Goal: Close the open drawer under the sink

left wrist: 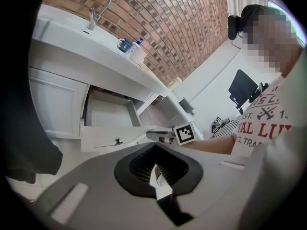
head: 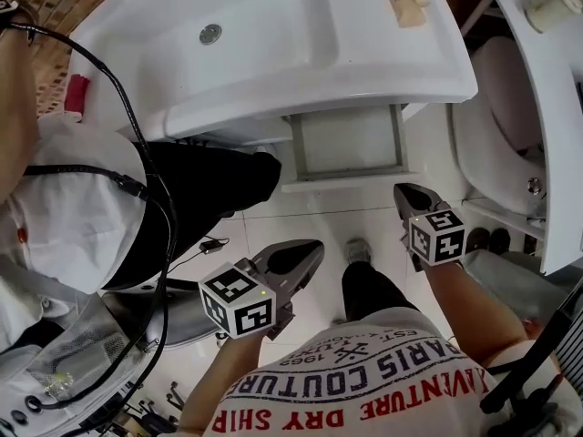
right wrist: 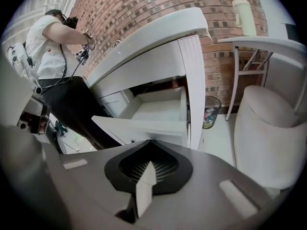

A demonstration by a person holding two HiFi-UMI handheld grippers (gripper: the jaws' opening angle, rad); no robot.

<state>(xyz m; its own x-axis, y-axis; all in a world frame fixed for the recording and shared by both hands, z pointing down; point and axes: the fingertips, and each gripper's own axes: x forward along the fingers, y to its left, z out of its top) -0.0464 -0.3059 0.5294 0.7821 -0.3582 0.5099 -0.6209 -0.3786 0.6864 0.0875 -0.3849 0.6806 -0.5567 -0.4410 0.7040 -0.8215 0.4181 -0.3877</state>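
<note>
The white drawer under the sink stands pulled out, its front panel facing me. My left gripper hovers over the floor in front of the drawer, to its left, jaws shut and empty. My right gripper is shut too, its tip just right of the front panel's corner; contact cannot be told. In the left gripper view the drawer shows its front panel and handle beyond the left gripper. The right gripper view has the drawer straight ahead of the right gripper.
Another person in a white shirt and black trousers stands close to the left of the drawer, cables hanging. A white chair and side shelf are at the right. A waste bin sits by the brick wall.
</note>
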